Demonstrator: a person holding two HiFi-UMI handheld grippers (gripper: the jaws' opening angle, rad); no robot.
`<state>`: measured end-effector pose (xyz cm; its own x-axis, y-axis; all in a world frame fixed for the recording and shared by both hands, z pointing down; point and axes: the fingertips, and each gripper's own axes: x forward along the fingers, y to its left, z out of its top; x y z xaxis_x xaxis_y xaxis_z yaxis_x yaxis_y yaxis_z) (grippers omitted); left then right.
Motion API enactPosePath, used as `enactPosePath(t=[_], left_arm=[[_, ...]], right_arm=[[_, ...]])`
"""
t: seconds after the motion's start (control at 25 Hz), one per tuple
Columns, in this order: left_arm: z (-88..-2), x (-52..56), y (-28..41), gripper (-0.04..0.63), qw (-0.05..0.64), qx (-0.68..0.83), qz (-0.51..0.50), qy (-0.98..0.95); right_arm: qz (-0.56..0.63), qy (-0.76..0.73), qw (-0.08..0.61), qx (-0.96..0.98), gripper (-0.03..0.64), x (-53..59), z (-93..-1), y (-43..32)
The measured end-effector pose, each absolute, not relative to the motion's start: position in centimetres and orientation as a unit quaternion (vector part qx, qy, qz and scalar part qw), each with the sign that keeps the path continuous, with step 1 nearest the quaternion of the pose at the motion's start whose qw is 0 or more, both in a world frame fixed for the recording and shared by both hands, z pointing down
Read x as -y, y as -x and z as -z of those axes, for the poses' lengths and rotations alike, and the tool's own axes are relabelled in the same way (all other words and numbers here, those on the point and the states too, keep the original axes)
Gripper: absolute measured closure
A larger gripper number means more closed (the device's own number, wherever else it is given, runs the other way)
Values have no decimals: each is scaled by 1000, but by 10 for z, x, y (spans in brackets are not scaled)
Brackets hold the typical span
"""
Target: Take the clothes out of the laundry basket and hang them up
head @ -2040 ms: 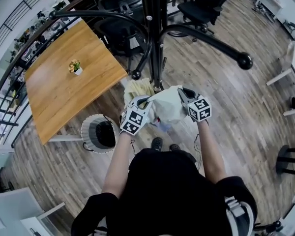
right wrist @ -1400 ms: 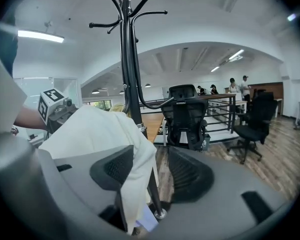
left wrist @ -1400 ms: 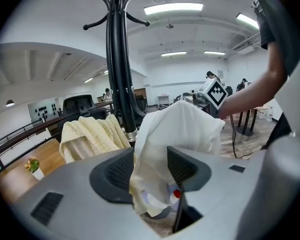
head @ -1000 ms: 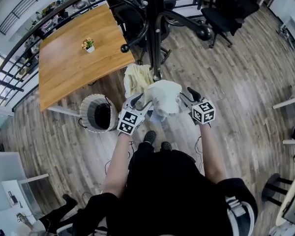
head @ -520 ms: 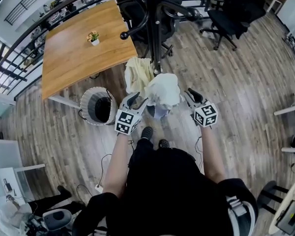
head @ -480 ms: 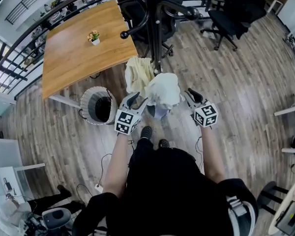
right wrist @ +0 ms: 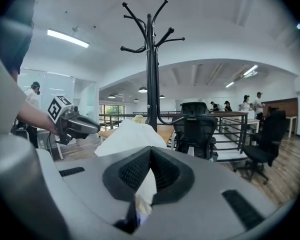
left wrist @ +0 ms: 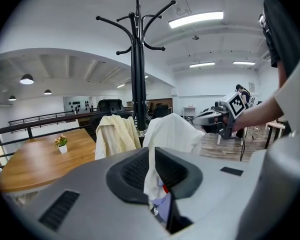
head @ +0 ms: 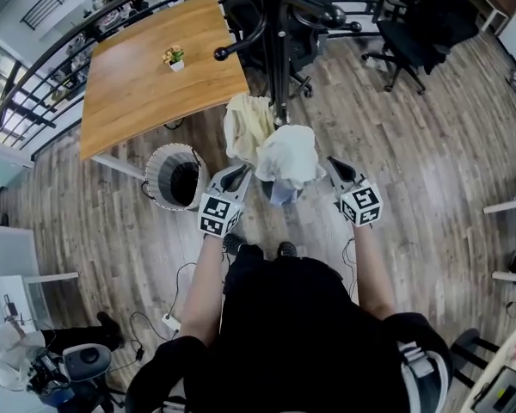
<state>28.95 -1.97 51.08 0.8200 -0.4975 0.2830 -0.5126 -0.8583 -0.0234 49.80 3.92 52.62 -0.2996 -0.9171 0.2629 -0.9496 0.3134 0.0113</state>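
Observation:
A white garment (head: 288, 155) bunches in front of the black coat rack (head: 279, 50), stretched between my two grippers. My left gripper (head: 242, 173) has just been closing and is shut on the garment's left edge; white cloth (left wrist: 151, 171) shows pinched between its pads. My right gripper (head: 334, 164) has also just closed on the right edge, cloth (right wrist: 148, 184) showing in its jaws. A pale yellow garment (head: 243, 123) hangs on the rack behind. The round laundry basket (head: 157, 162) stands on the floor to the left, dark inside.
A wooden table (head: 146, 76) with a small potted plant (head: 174, 58) lies at the left of the rack. Black office chairs (head: 421, 24) stand beyond it. A black railing (head: 60, 37) curves along the far left. Cables (head: 185, 295) trail on the wood floor.
Both grippers' jaws stood open beside the white garment; now they are closed on its edges. The hands rose slightly.

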Motion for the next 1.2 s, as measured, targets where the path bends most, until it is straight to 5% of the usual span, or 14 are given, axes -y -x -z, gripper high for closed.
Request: enactPosePath(t=[1.2], left_arm=[[-513, 58, -256, 562, 28, 255, -153, -954]], right_arm=[[-66, -611, 134, 778, 610, -18, -523, -485]])
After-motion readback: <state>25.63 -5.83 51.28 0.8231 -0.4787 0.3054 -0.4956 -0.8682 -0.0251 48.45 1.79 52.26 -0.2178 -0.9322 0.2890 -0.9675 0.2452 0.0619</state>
